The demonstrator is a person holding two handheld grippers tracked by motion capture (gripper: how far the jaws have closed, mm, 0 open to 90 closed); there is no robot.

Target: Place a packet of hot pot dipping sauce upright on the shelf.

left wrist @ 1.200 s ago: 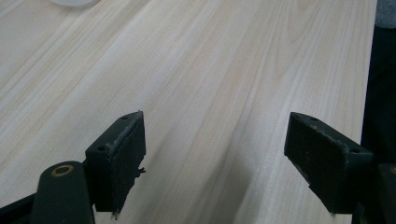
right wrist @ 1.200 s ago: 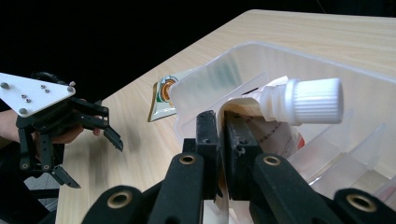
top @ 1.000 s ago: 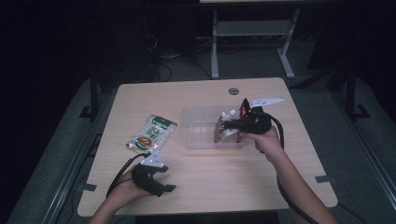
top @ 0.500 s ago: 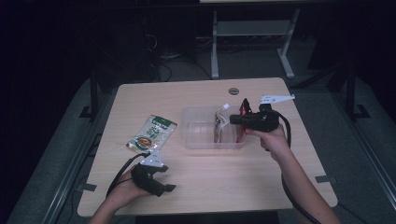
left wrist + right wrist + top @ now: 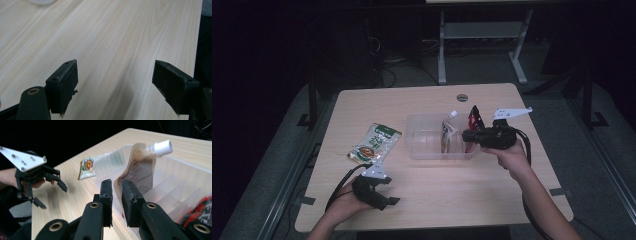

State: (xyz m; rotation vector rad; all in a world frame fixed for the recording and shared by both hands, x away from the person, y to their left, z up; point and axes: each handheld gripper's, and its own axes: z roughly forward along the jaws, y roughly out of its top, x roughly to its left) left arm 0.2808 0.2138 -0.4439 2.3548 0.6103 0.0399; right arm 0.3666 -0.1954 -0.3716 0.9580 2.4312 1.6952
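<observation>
Spout pouch (image 5: 448, 131) now stands in the clear bin (image 5: 427, 150) mid-table, released by the right gripper (image 5: 117, 195), jaws nearly together and empty; left gripper (image 5: 373, 187) idles spread.

My left hand-held gripper (image 5: 113, 85) has black jaws over a pale, wood-grained tabletop (image 5: 112, 32). My right hand-held gripper (image 5: 116, 195) is black too. The bin (image 5: 427, 137) is clear plastic; in it a tan spouted pouch (image 5: 140, 173) with a white cap, beside a red-and-black packet (image 5: 473, 119). A green-and-orange packet (image 5: 376, 142) lies on the tabletop.
</observation>
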